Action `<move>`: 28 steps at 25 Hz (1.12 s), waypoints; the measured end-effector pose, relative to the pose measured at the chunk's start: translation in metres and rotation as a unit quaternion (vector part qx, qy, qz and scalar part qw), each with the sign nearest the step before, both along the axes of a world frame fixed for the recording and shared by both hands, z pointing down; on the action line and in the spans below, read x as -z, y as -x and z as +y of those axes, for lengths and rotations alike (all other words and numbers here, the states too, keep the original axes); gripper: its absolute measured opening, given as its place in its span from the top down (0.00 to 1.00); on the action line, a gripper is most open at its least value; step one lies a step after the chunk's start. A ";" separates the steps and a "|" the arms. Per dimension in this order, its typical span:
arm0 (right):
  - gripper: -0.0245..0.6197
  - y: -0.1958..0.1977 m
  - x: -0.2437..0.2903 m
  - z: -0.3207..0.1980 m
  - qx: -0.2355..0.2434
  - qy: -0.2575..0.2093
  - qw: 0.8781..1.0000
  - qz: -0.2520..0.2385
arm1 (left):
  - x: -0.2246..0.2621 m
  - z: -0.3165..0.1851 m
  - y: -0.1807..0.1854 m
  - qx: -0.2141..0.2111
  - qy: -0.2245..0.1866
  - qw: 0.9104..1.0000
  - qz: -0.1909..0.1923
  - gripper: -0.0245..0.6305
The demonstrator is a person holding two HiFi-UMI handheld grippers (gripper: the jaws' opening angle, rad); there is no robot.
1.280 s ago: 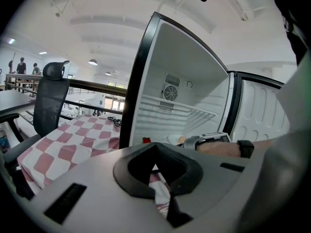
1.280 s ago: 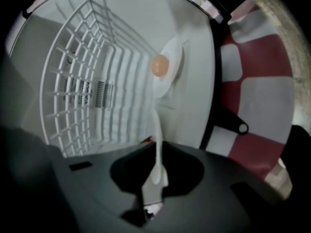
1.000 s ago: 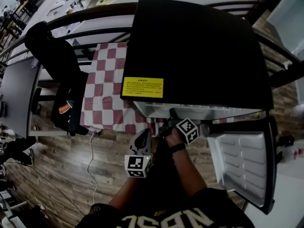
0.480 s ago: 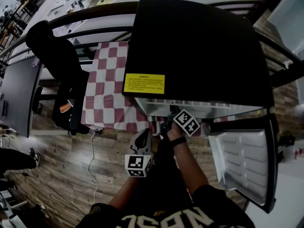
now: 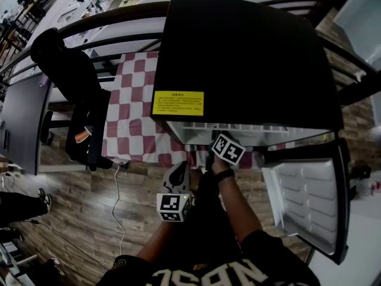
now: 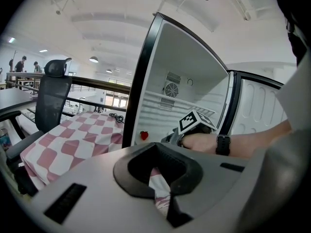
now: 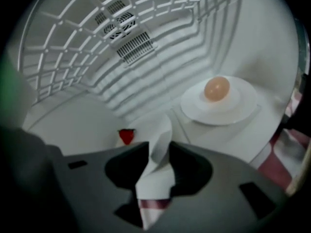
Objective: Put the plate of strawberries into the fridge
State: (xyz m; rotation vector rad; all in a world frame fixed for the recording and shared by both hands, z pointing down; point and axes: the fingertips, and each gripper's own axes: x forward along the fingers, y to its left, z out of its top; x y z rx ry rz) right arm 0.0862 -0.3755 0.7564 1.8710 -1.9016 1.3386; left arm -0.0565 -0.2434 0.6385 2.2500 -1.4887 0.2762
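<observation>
Backing the right gripper (image 7: 155, 173) straight out along its own line looks like the step in hand. Its jaws have just been opening and stand partly apart, with nothing between them but the pale floor of the fridge (image 5: 250, 58) seen through the gap.

The plate (image 7: 243, 111) lies ahead of the jaws and off to their right. It sits flat on the fridge floor, clear of both jaws, so the release seems complete. On it sits one pale orange round thing (image 7: 216, 89) (I cannot tell that it is a strawberry; it looks more like an egg). A red strawberry (image 7: 126, 136) sits ahead of the jaws to their left, on the fridge floor itself and well apart from the plate.

To do the withdrawal well:

- Keep the jaws at this width or wider, so neither one catches anything on the way out.
- Do not swing to the right, where the plate's rim lies nearest.
- Hold the gripper a little off the floor, but under the wire shelf (image 7: 73, 47) above and beyond the jaws.

If the loose strawberry belongs on the plate, it would need a light pinch, since the fruit probably bruises easily.

The left gripper (image 6: 156, 186) hangs back outside the fridge, its jaws drawn together and empty. The checked counter (image 6: 73, 137) lies beyond them to the left. The open door (image 5: 303, 201) stands off to the right of both grippers, so the right one seems better placed to swing it shut once clear.
</observation>
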 end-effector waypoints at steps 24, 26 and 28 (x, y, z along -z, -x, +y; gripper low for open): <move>0.55 -0.006 0.060 0.061 0.112 -0.057 0.974 0.186 | 0.032 0.005 -0.002 -0.037 -0.032 0.999 -0.001 0.94; 0.58 -0.005 0.076 0.071 0.115 -0.076 0.971 0.193 | 0.040 0.007 -0.004 -0.046 -0.044 0.998 -0.008 0.94; 0.62 -0.003 0.092 0.081 0.116 -0.096 0.968 0.198 | 0.052 0.008 -0.007 -0.057 -0.056 0.997 -0.006 0.94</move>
